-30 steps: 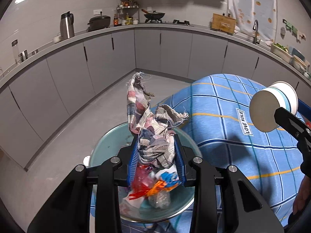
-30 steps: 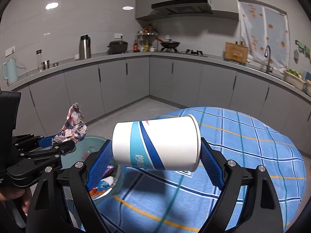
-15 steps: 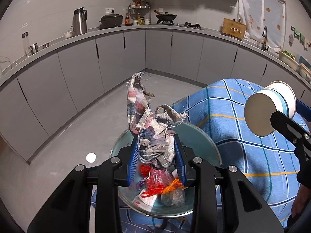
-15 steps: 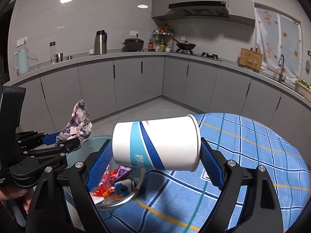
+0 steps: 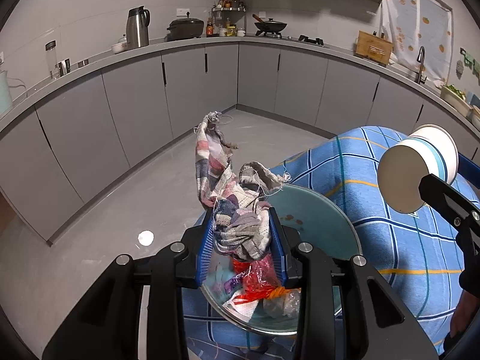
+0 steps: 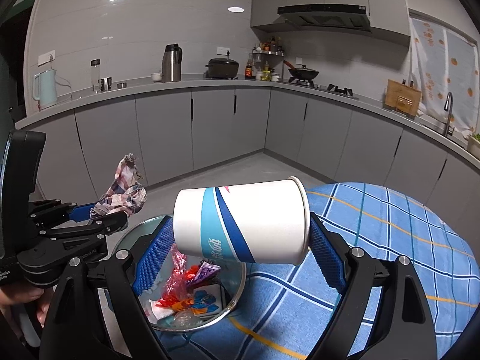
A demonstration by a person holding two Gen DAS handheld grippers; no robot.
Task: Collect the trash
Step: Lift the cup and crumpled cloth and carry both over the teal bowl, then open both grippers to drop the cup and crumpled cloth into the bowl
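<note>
My left gripper point(image 5: 241, 244) is shut on a crumpled plaid rag point(image 5: 231, 198) and holds it above a round metal bowl point(image 5: 327, 219) on the blue checked tablecloth. The bowl holds red, orange and clear plastic wrappers point(image 5: 261, 282). My right gripper point(image 6: 240, 240) is shut on a white paper cup with blue stripes point(image 6: 240, 222), held sideways just above the bowl's right rim point(image 6: 238, 297). The cup also shows in the left wrist view point(image 5: 417, 171). The rag and left gripper show in the right wrist view point(image 6: 123, 195), left of the cup.
The round table with the blue checked cloth point(image 6: 390, 255) stretches to the right. Grey kitchen cabinets point(image 6: 210, 126) run along the back, with grey floor point(image 5: 120, 204) between. A kettle, pots and a wok stand on the counter.
Both grippers have risen and drawn back toward the bowl's near side, so the bowl and its wrappers sit lower and more to the right. Each grip is unchanged.
</note>
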